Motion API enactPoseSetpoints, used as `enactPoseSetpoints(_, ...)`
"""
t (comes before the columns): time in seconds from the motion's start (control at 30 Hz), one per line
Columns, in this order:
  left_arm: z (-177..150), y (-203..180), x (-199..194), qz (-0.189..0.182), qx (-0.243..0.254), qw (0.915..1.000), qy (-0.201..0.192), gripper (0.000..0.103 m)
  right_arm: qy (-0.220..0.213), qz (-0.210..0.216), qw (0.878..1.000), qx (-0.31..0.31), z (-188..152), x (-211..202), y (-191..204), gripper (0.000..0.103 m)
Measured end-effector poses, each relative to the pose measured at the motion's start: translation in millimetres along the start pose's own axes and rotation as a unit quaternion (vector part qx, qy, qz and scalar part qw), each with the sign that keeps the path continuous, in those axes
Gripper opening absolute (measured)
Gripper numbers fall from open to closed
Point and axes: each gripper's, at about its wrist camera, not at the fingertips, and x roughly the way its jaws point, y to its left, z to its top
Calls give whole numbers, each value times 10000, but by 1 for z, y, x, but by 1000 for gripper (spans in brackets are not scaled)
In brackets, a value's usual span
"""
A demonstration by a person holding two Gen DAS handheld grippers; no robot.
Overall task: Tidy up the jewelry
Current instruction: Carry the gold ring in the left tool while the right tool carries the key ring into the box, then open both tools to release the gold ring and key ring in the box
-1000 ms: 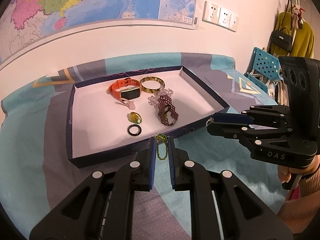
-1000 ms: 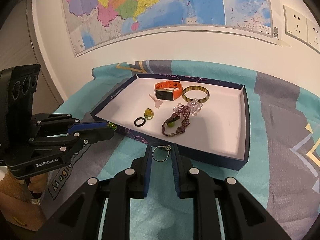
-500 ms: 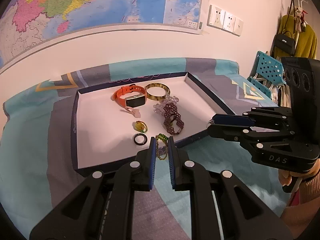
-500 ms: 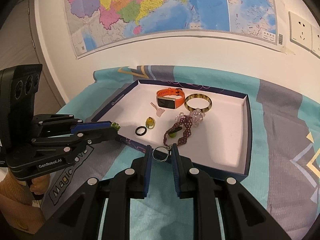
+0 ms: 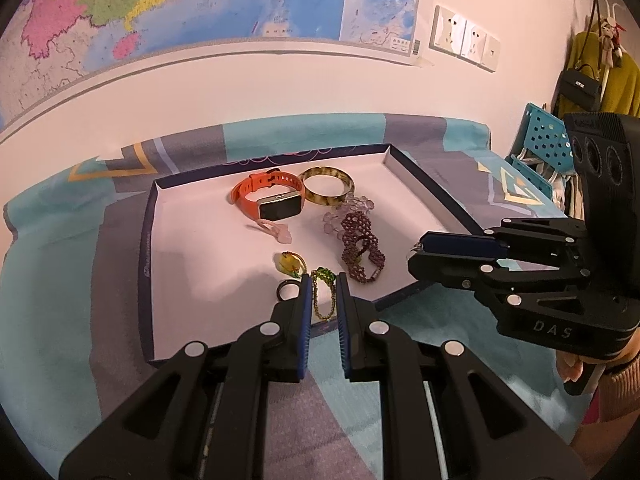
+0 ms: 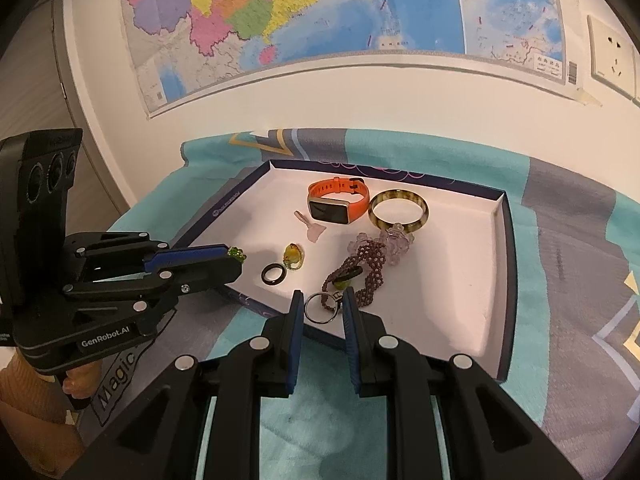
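Note:
A dark blue tray [image 5: 147, 240] with a white floor holds an orange watch [image 5: 269, 196], a mottled bangle [image 5: 327, 190], a purple beaded bracelet [image 5: 360, 246], a yellow-green ring [image 5: 289, 262], a black ring [image 5: 286, 290] and a pink trinket [image 5: 276, 230]. My left gripper [image 5: 322, 280] is shut on a green and gold chain [image 5: 322, 294] over the tray's front edge; it also shows in the right wrist view [image 6: 236, 258]. My right gripper [image 6: 322, 295] is shut on a silver ring [image 6: 319, 308] above the tray's front edge [image 6: 256, 305].
The tray lies on a teal and grey patterned cloth [image 5: 60, 264]. A wall with a map [image 6: 320, 20] and sockets [image 5: 464, 42] stands behind. A blue perforated chair [image 5: 548, 148] and hanging clothes [image 5: 600, 76] are at the far right.
Both grippers have moved forward from in front of the tray to over its front edge, each still holding its piece.

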Motion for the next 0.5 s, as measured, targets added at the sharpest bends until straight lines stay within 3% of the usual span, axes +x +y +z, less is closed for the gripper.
enactPoseSetpoints(0.5, -1, 10, 40, 58, -232, 9990, 373, 14, 307, -57, 9994, 123, 5, 39, -6, 18)
